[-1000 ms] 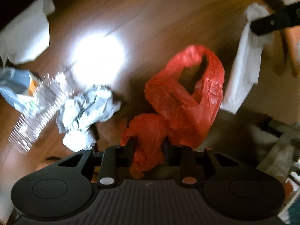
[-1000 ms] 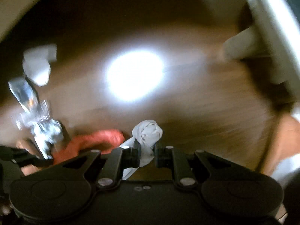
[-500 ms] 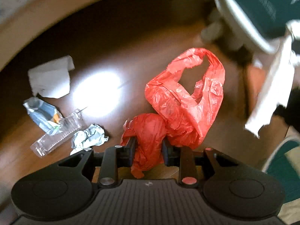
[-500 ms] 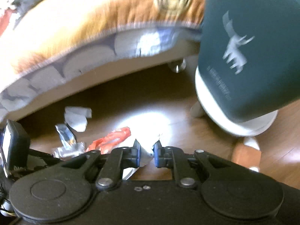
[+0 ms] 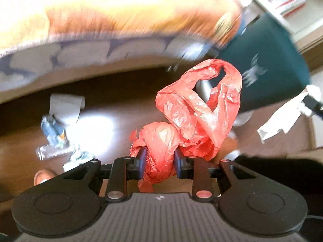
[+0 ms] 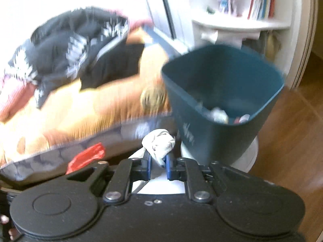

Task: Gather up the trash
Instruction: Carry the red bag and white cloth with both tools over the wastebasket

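Evidently bound for the bin (image 6: 222, 92), the left gripper (image 5: 159, 161) fingers pinch a red bag (image 5: 193, 113) while the right gripper (image 6: 157, 161) fingers clamp crumpled tissue (image 6: 159, 143).

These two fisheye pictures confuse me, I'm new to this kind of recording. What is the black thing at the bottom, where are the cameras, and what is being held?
No robot here: a person carries a two-finger gripper in each hand, and a camera on each looks along its fingers. The black shape is the gripper's body. In the left wrist view the left gripper is shut on a red plastic bag. Below, on the wooden floor, lie a plastic bottle, crumpled paper and a wrapper. In the right wrist view the right gripper is shut on a white tissue, with a dark teal bin ahead, some trash already inside.
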The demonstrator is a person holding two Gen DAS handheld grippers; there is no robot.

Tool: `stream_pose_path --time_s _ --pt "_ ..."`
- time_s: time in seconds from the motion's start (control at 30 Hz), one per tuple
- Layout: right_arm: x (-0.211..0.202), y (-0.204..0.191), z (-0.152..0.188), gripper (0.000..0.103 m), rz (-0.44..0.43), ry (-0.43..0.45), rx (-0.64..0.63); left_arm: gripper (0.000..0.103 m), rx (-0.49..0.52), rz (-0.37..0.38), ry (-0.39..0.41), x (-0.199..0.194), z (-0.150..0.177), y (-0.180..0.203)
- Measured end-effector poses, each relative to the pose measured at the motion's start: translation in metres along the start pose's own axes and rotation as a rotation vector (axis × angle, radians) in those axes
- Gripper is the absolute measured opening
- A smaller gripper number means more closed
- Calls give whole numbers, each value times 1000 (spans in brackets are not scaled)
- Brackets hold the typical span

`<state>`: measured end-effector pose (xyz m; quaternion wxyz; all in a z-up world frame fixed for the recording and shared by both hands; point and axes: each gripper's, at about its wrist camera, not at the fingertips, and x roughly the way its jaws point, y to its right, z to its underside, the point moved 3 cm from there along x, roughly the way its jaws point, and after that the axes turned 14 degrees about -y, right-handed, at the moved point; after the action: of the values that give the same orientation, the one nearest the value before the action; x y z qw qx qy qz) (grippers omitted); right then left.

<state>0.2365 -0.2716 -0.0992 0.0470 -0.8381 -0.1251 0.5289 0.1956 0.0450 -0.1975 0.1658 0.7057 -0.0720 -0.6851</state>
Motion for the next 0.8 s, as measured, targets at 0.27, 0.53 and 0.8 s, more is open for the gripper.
stream_pose_path --time_s 0.27,0.53,0.8 --pt "-65 39 -45 14 55 191 15 27 110 37 191 -80 -30 95" --pt "-78 91 -85 14 121 256 91 27 262 34 277 -98 -79 219" --pt "-48 127 -104 14 150 188 114 27 338 28 253 -67 -137 304"
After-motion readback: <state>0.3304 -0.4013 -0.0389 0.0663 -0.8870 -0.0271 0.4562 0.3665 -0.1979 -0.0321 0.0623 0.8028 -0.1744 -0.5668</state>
